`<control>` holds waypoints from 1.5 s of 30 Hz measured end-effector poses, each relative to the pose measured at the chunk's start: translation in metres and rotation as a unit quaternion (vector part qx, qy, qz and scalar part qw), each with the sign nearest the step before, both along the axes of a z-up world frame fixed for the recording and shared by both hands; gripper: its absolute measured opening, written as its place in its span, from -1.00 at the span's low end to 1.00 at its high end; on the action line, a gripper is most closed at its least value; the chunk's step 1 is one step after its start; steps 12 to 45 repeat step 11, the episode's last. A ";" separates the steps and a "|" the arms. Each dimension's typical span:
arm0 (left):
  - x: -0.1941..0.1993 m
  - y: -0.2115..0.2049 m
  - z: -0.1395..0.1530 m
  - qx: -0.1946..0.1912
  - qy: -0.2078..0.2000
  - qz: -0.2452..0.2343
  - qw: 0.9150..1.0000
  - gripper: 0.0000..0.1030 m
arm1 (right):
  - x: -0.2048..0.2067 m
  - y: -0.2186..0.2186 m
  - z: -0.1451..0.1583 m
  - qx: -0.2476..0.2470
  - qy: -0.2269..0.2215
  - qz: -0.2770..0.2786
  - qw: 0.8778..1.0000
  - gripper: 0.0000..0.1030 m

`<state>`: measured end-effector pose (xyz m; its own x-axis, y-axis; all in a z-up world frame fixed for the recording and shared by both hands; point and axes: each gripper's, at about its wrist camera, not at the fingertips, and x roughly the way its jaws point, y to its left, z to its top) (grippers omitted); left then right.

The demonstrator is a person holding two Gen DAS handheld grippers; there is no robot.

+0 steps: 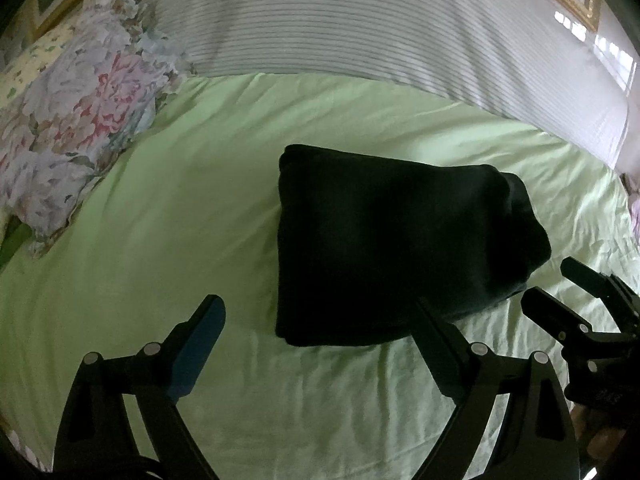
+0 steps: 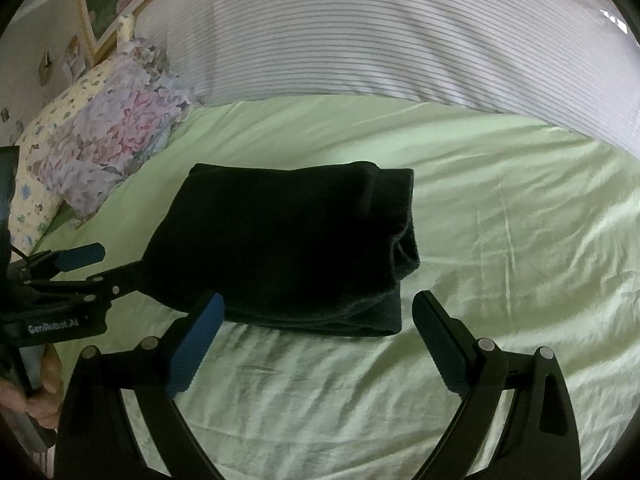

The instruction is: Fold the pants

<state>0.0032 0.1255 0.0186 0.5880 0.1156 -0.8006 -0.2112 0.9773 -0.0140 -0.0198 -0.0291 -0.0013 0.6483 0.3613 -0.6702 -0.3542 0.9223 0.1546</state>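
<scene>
Black pants [image 1: 384,240] folded on green bed sheet [image 1: 180,220], just ahead of left gripper [image 1: 316,316]; fingers spread, empty, angled down. From right wrist: pants [image 2: 288,240] beyond right gripper [image 2: 316,312], fingers spread, holding nothing, hovering low.

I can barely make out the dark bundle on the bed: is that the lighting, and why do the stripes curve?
Left wrist view: the pants are underexposed, folds lost; window glare top right. Right wrist view: equally dark; fisheye lens bends the striped bedding.
</scene>
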 end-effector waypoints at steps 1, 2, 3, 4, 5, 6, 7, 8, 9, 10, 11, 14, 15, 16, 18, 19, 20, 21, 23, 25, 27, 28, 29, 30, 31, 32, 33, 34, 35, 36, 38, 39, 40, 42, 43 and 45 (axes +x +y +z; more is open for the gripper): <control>0.001 0.000 0.001 -0.001 0.000 0.001 1.000 0.80 | 0.001 -0.001 0.000 0.002 0.000 -0.001 1.000 0.85; 0.001 0.000 0.001 -0.003 0.001 0.003 1.000 0.80 | 0.001 -0.003 0.000 0.003 0.000 -0.002 1.000 0.85; 0.002 0.000 0.002 -0.004 0.002 0.006 1.000 0.80 | 0.002 -0.004 0.001 0.007 -0.001 -0.004 1.000 0.85; 0.002 -0.001 0.004 -0.005 0.001 0.007 1.000 0.80 | 0.002 -0.006 0.001 0.010 0.000 -0.006 1.000 0.85; 0.002 -0.003 0.005 -0.005 0.000 0.009 1.000 0.80 | 0.002 -0.008 0.002 0.014 -0.001 -0.009 1.000 0.85; 0.002 -0.005 0.006 -0.005 -0.001 0.009 1.000 0.80 | 0.003 -0.009 0.003 0.016 -0.001 -0.011 1.000 0.85; 0.002 -0.006 0.007 -0.006 -0.001 0.008 1.000 0.81 | 0.003 -0.011 0.003 0.020 -0.001 -0.013 1.000 0.85; 0.003 -0.008 0.007 -0.005 0.000 0.007 1.000 0.81 | 0.003 -0.012 0.004 0.023 -0.002 -0.014 1.000 0.85; 0.002 -0.011 0.009 -0.003 0.000 0.007 1.000 0.81 | 0.002 -0.016 0.005 0.027 -0.004 -0.017 0.999 0.85; 0.003 -0.012 0.010 -0.002 0.000 0.006 1.000 0.81 | 0.000 -0.019 0.005 0.029 -0.005 -0.021 0.999 0.85; 0.004 -0.014 0.011 -0.003 -0.001 0.003 1.000 0.81 | 0.000 -0.022 0.005 0.032 -0.005 -0.024 0.999 0.85; 0.004 -0.014 0.011 -0.003 -0.001 0.003 1.000 0.81 | 0.000 -0.022 0.005 0.032 -0.005 -0.024 0.999 0.85; 0.004 -0.014 0.011 -0.003 -0.001 0.003 1.000 0.81 | 0.000 -0.022 0.005 0.032 -0.005 -0.024 0.999 0.85; 0.004 -0.014 0.011 -0.003 -0.001 0.003 1.000 0.81 | 0.000 -0.022 0.005 0.032 -0.005 -0.024 0.999 0.85; 0.004 -0.014 0.011 -0.003 -0.001 0.003 1.000 0.81 | 0.000 -0.022 0.005 0.032 -0.005 -0.024 0.999 0.85; 0.004 -0.014 0.011 -0.003 -0.001 0.003 1.000 0.81 | 0.000 -0.022 0.005 0.032 -0.005 -0.024 0.999 0.85; 0.004 -0.014 0.011 -0.003 -0.001 0.003 1.000 0.81 | 0.000 -0.022 0.005 0.032 -0.005 -0.024 0.999 0.85; 0.004 -0.014 0.011 -0.003 -0.001 0.003 1.000 0.81 | 0.000 -0.022 0.005 0.032 -0.005 -0.024 0.999 0.85; 0.004 -0.014 0.011 -0.003 -0.001 0.003 1.000 0.81 | 0.000 -0.022 0.005 0.032 -0.005 -0.024 0.999 0.85; 0.004 -0.014 0.011 -0.003 -0.001 0.003 1.000 0.81 | 0.000 -0.022 0.005 0.032 -0.005 -0.024 0.999 0.85; 0.004 -0.014 0.011 -0.003 -0.001 0.003 1.000 0.81 | 0.000 -0.022 0.005 0.032 -0.005 -0.024 0.999 0.85; 0.004 -0.014 0.011 -0.003 -0.001 0.003 1.000 0.81 | 0.000 -0.022 0.005 0.032 -0.005 -0.024 0.999 0.85; 0.004 -0.014 0.011 -0.003 -0.001 0.003 1.000 0.81 | 0.000 -0.022 0.005 0.032 -0.005 -0.024 0.999 0.85; 0.004 -0.014 0.011 -0.003 -0.001 0.003 1.000 0.81 | 0.000 -0.022 0.005 0.032 -0.005 -0.024 0.999 0.85; 0.004 -0.014 0.011 -0.003 -0.001 0.003 1.000 0.81 | 0.000 -0.022 0.005 0.032 -0.005 -0.024 0.999 0.85; 0.004 -0.014 0.011 -0.003 -0.001 0.003 1.000 0.81 | 0.000 -0.022 0.005 0.032 -0.005 -0.024 0.999 0.85; 0.004 -0.014 0.011 -0.003 -0.001 0.003 1.000 0.81 | 0.000 -0.022 0.005 0.032 -0.005 -0.024 0.999 0.85; 0.004 -0.014 0.011 -0.003 -0.001 0.003 1.000 0.81 | 0.000 -0.022 0.005 0.032 -0.005 -0.024 0.999 0.85; 0.004 -0.014 0.011 -0.003 -0.001 0.003 1.000 0.81 | 0.000 -0.022 0.005 0.032 -0.005 -0.024 0.999 0.85; 0.004 -0.014 0.011 -0.003 -0.001 0.003 1.000 0.81 | 0.000 -0.022 0.005 0.032 -0.005 -0.024 0.999 0.85; 0.004 -0.014 0.011 -0.003 -0.001 0.003 1.000 0.81 | 0.000 -0.022 0.005 0.032 -0.005 -0.024 0.999 0.85; 0.004 -0.014 0.011 -0.003 -0.001 0.003 1.000 0.81 | 0.000 -0.022 0.005 0.032 -0.005 -0.024 0.999 0.85; 0.004 -0.014 0.011 -0.003 -0.001 0.003 1.000 0.81 | 0.000 -0.022 0.005 0.032 -0.005 -0.024 0.999 0.85; 0.004 -0.014 0.011 -0.003 -0.001 0.003 1.000 0.81 | 0.000 -0.022 0.005 0.032 -0.005 -0.024 0.999 0.85; 0.004 -0.014 0.011 -0.003 -0.001 0.003 1.000 0.81 | 0.000 -0.022 0.005 0.032 -0.005 -0.024 0.999 0.85; 0.004 -0.014 0.011 -0.003 -0.001 0.003 1.000 0.81 | 0.000 -0.022 0.005 0.032 -0.005 -0.024 0.999 0.85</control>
